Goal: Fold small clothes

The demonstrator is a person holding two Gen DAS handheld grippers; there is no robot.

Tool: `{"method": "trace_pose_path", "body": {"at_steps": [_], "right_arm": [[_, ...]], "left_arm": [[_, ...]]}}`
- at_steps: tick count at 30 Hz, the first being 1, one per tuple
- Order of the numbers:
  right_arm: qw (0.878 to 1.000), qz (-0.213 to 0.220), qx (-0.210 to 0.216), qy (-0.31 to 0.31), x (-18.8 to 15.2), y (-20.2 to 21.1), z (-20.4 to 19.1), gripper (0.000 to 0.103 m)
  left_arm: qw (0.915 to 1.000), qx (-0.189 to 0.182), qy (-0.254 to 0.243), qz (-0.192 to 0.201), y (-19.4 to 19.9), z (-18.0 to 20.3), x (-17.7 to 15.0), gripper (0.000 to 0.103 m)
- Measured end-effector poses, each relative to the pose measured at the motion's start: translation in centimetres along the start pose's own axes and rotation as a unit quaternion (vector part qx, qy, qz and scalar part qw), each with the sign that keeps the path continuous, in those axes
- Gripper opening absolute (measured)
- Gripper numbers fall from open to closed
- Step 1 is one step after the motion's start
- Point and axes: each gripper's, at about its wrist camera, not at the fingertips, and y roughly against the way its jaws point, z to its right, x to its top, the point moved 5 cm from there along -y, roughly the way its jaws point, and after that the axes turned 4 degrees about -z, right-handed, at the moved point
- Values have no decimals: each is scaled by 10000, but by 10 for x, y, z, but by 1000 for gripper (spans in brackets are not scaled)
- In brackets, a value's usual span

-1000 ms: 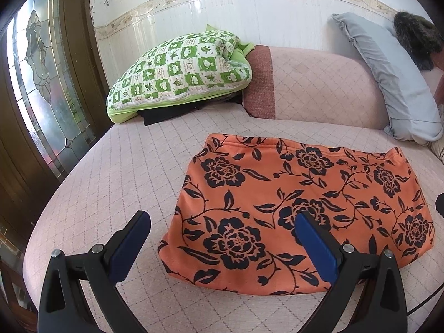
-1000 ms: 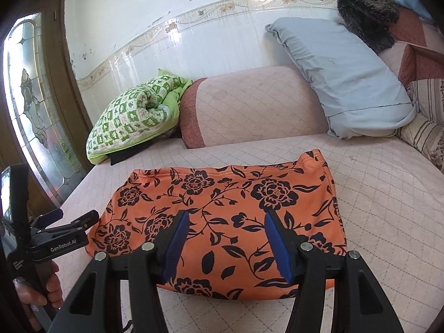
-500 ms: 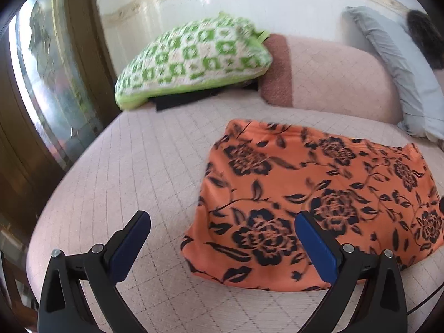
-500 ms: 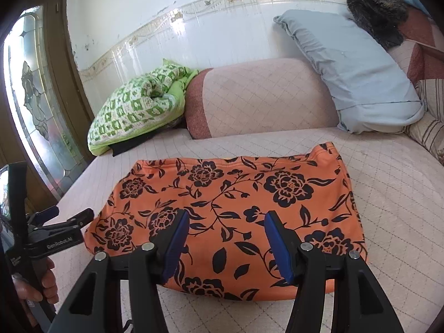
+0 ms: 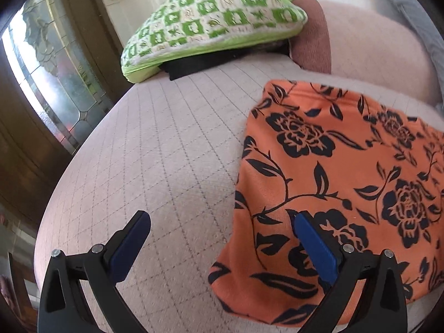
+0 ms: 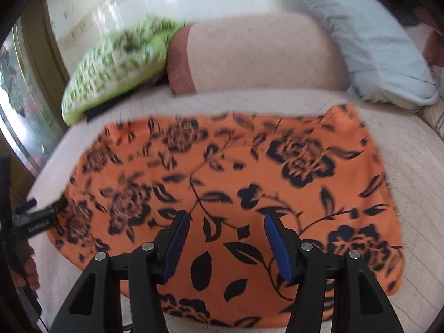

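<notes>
An orange garment with black flowers (image 5: 347, 177) (image 6: 238, 183) lies flat on the pale quilted bed. My left gripper (image 5: 222, 224) hangs open above its near left corner, one blue pad over bare bedding and the other over the cloth's edge. Over the near middle of the garment, my right gripper (image 6: 226, 219) stands open, nothing between its pads. At the left edge of the right wrist view the left gripper (image 6: 41, 213) shows beside the garment's left end, held by a hand (image 6: 29, 269).
A green-and-white checked pillow (image 5: 211, 19) lies on something black at the back left. A pink bolster (image 6: 263, 55) runs along the wall, with a grey pillow (image 6: 369, 38) at the back right. A glazed wooden door (image 5: 50, 77) stands left of the bed (image 5: 155, 149).
Both grippers have dropped closer to the garment and tipped further down. The left one has shifted toward the cloth's near left corner. Neither has changed its opening.
</notes>
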Motion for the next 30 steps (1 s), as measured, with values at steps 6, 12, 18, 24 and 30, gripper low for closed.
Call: {"method": "trace_pose_path", "body": {"at_steps": [6, 12, 18, 24, 30], "right_arm": [[10000, -7, -19, 78, 2, -11, 0, 62], [9985, 503, 221, 41, 9, 16, -3, 62], [9977, 530, 309, 298, 4, 18, -18, 62], [9985, 90, 110, 519, -8, -3, -28, 62], [9978, 440, 354, 337, -10, 25, -25, 62]], "left_arm": [[10000, 7, 13, 89, 3, 2, 5, 103], [9997, -33, 30, 235, 14, 1, 6, 103], [9994, -76, 95, 322, 23, -4, 7, 103], [9992, -123, 141, 367, 32, -9, 4, 103], [9984, -204, 219, 478, 43, -14, -2, 103]]}}
